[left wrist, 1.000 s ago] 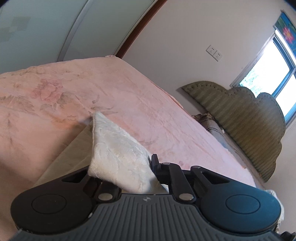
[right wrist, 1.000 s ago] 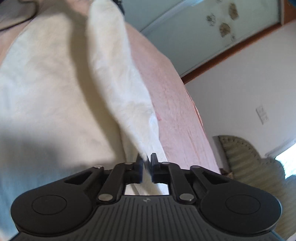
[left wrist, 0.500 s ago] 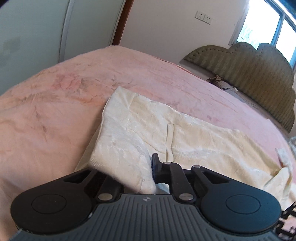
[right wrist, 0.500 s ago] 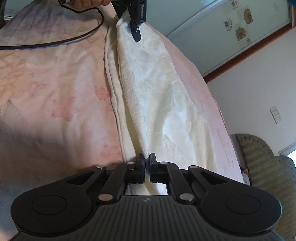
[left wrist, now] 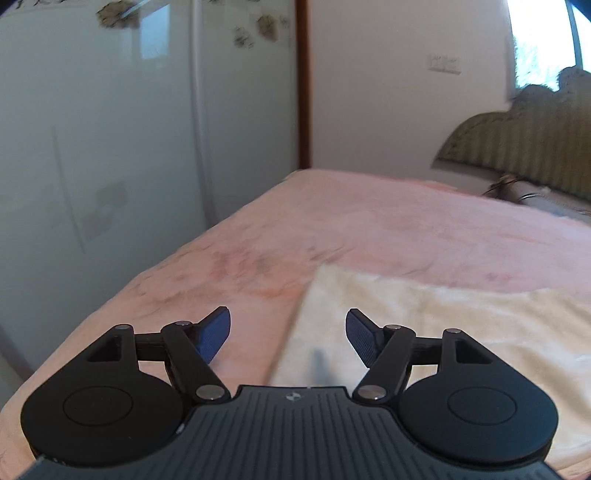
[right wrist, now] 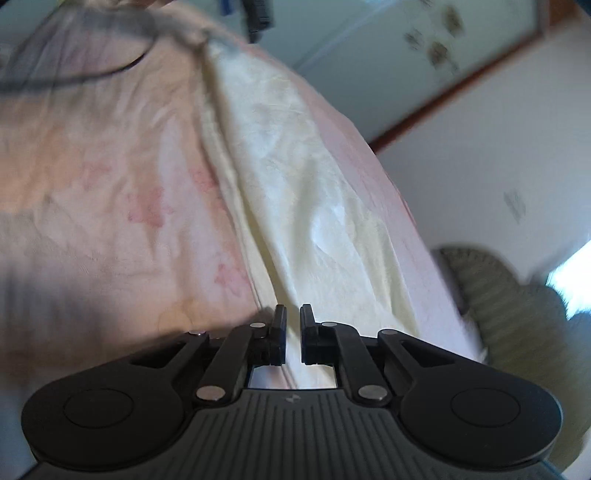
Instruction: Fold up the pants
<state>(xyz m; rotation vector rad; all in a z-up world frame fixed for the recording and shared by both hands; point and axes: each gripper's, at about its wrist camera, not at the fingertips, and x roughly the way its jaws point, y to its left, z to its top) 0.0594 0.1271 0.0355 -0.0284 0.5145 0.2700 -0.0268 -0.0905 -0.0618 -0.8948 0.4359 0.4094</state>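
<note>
The cream pants (left wrist: 424, 325) lie flat on the pink bedspread (left wrist: 369, 229), folded lengthwise into a long strip (right wrist: 306, 192). My left gripper (left wrist: 288, 332) is open and empty, just above the near corner of the pants. My right gripper (right wrist: 292, 325) has its jaws slightly apart, with the edge of the pants lying between them at the near end of the strip. The left gripper (right wrist: 258, 14) shows blurred at the far end of the strip in the right wrist view.
A black cable (right wrist: 85, 74) lies on the bedspread left of the pants. A frosted glass wardrobe (left wrist: 110, 147) stands beyond the bed's far side. An olive padded headboard (left wrist: 517, 147) and a window (left wrist: 539, 40) are at the right.
My left gripper has let go of the pants corner and opened wide, lifting back. My right gripper's jaws have parted slightly. The pants now rest flat on the bed.
</note>
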